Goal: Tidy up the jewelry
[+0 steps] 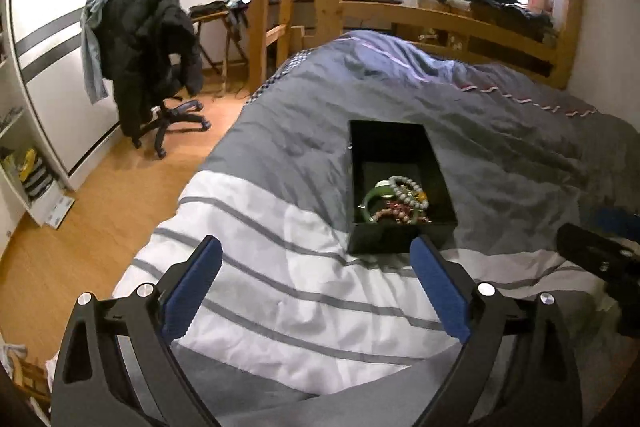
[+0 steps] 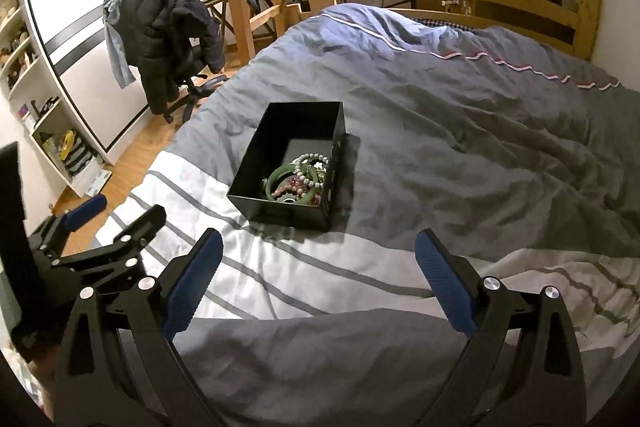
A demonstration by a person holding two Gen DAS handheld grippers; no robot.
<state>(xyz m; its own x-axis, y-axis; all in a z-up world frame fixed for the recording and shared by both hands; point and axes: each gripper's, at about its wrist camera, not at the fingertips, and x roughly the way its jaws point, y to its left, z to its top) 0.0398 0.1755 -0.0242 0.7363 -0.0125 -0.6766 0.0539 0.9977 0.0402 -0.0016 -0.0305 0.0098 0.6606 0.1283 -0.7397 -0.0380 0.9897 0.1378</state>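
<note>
Left wrist view, left tool (image 1: 316,281): I see it spread wide and holding nothing, hovering over the striped end of the duvet (image 1: 280,267).
Left wrist view, jewelry box (image 1: 400,233): the open black box sits on the bed just beyond my right-hand pad, its near wall closest to me.
Left wrist view, contents: a green bangle (image 1: 370,201), a pale beaded bracelet (image 1: 408,193) and a reddish beaded bracelet (image 1: 394,215) lie piled at the near end; the far end looks bare.
Right wrist view, right tool (image 2: 316,281): also wide apart and carrying nothing, above the duvet (image 2: 440,147) short of the box.
Right wrist view, jewelry box (image 2: 280,205): it stands ahead and a little left of my centre line, the pieces heaped in its near right corner, the green bangle (image 2: 276,175) half under the beads.
Right wrist view, left tool (image 2: 86,223): visible at the left edge, apart from the box.
Step in hand: I judge nothing lies loose on the bed, so the work is either finished or is sorting inside the box.
How to do it well: I would steady the box wall with one tool, since the soft bedding may let it tip, and come down from above on a single strand, narrowing slowly so the tangled beads do not drag their neighbours.
</note>
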